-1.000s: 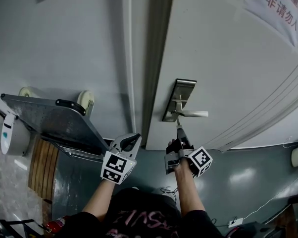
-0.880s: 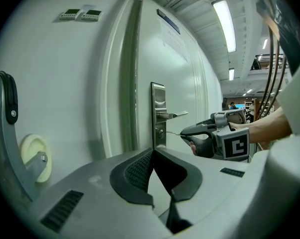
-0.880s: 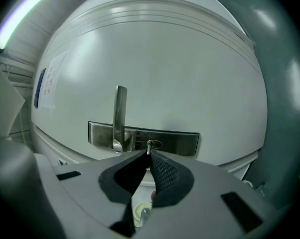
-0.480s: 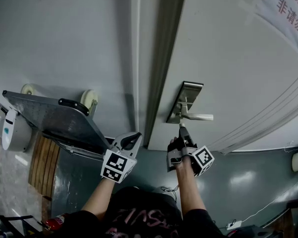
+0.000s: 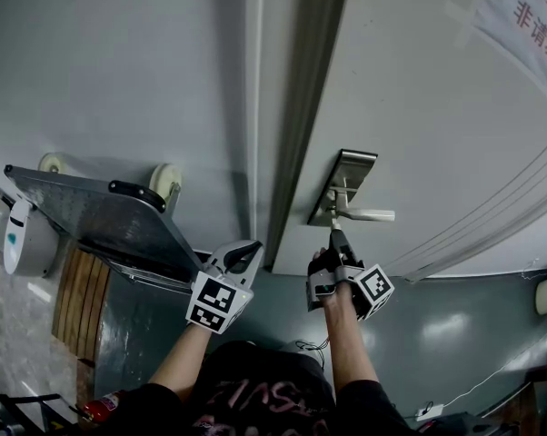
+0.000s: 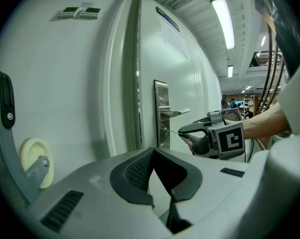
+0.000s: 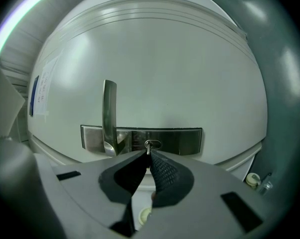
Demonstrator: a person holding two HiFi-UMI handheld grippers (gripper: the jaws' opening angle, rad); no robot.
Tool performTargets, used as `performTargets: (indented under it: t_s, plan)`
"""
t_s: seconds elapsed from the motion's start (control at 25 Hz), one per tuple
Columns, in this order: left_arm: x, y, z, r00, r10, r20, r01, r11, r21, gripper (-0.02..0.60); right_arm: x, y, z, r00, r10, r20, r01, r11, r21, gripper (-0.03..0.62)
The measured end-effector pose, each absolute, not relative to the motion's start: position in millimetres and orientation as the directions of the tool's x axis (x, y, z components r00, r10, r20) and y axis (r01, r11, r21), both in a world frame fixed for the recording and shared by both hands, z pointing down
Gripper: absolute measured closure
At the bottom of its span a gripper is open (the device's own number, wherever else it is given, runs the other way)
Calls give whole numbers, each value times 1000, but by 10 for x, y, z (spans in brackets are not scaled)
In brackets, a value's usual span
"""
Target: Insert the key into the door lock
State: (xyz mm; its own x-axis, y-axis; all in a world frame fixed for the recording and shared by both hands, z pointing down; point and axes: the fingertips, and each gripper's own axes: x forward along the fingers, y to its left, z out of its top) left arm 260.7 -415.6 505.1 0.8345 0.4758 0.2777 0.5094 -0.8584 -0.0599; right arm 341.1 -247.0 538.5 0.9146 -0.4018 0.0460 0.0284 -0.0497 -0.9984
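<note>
Clamping the key (image 6: 172, 131), right gripper (image 5: 335, 235) presents its tip at the door lock (image 7: 174, 141); left gripper (image 5: 253, 246) jaws together, empty.

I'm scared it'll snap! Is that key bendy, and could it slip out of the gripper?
Probably stiff: the key looks like thin metal and stands straight from the lock. Being so thin, it might bend if twisted hard. It seems unlikely to slip: the ribbed pads of the right gripper pinch it.

Grey left gripper (image 5: 247, 250), right gripper (image 5: 333, 236), black-white marker cubes (image 5: 215, 303), dark shirt (image 5: 255, 394)
</note>
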Motion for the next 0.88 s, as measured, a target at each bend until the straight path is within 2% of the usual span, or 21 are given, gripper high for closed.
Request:
performTargets:
  t_s: [0.88]
  plan:
    - [2617, -4208, 5120, 831, 467, 301, 504, -862, -54, 569, 3542, -2511, 5412, 921, -387, 35, 39, 4, -999, 516]
